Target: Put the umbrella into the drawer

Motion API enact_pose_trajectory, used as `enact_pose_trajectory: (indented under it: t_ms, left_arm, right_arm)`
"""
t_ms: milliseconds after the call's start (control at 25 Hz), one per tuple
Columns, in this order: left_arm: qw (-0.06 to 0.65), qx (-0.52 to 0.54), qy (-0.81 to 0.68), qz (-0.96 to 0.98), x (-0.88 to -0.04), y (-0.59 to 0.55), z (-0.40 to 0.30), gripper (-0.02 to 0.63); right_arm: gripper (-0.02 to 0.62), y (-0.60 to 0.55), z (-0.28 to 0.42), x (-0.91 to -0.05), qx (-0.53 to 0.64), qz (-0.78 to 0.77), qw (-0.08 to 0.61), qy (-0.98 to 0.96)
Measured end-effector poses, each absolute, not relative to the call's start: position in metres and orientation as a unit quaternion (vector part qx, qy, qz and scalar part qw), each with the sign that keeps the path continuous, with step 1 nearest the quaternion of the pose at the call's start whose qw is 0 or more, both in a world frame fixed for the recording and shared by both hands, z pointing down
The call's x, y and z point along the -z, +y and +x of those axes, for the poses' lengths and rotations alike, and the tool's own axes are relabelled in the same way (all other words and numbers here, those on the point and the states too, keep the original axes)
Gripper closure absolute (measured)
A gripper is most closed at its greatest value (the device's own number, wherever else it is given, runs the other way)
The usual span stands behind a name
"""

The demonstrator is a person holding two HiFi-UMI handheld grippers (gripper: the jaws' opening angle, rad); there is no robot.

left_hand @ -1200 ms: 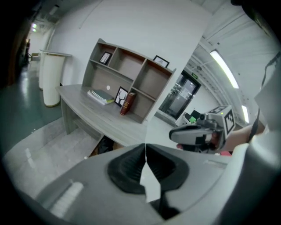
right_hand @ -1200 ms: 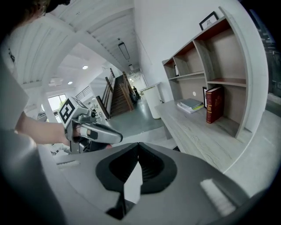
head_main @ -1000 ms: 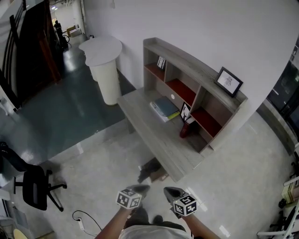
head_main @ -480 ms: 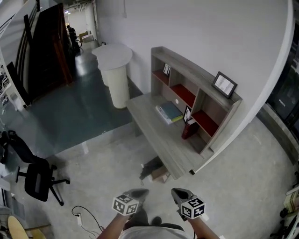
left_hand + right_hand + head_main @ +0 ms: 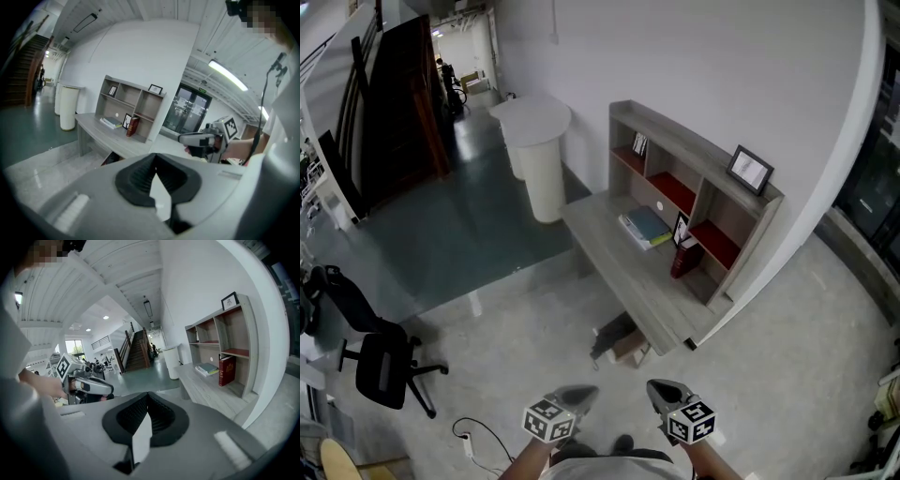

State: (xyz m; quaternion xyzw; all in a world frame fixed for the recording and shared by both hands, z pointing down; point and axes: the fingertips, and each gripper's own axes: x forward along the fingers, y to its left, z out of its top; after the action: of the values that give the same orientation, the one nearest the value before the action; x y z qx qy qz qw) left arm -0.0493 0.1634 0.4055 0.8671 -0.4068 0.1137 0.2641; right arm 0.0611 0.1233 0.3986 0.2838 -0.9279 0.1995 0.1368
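Note:
A grey desk (image 5: 619, 258) with a shelf unit (image 5: 698, 173) stands against the white wall, ahead of me. I cannot make out an umbrella or a drawer front in any view. My left gripper (image 5: 579, 394) and right gripper (image 5: 658, 387) are low in the head view, side by side over the floor and well short of the desk. Both are shut with nothing in them. In the left gripper view the shut left gripper (image 5: 155, 157) points toward the desk (image 5: 101, 131), with the right gripper (image 5: 199, 139) beside it. The right gripper view shows the shut right gripper (image 5: 148, 395) and the left gripper (image 5: 91, 386).
On the desk lie stacked books (image 5: 645, 227) and an upright red book (image 5: 684, 259); a picture frame (image 5: 750, 169) tops the shelf. A dark bag and a box (image 5: 617, 339) sit under the desk. A white round stand (image 5: 534, 141), an office chair (image 5: 380, 361) and a floor cable (image 5: 473, 436) are to the left.
The view has shifted, so the desk and shelf sit further right and higher in the picture. Both grippers stay shut and sit slightly lower in the picture.

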Motion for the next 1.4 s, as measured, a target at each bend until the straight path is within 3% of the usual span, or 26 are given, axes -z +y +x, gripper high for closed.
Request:
enact_pose_trajectory:
  t_ms: [520,1400]
  left_arm:
    - [0.264,-0.099,-0.391,0.876,-0.394,0.200,-0.111,0.606]
    - [0.265,-0.104,-0.378,0.881,-0.397,0.199,-0.124,0.606]
  right_arm:
    - [0.591,0.167,0.027,-0.380,-0.189,0.326,0.107,-0.920]
    - [0.591,0.172,0.019,-0.387,-0.206,0.353,0.096,-0.908]
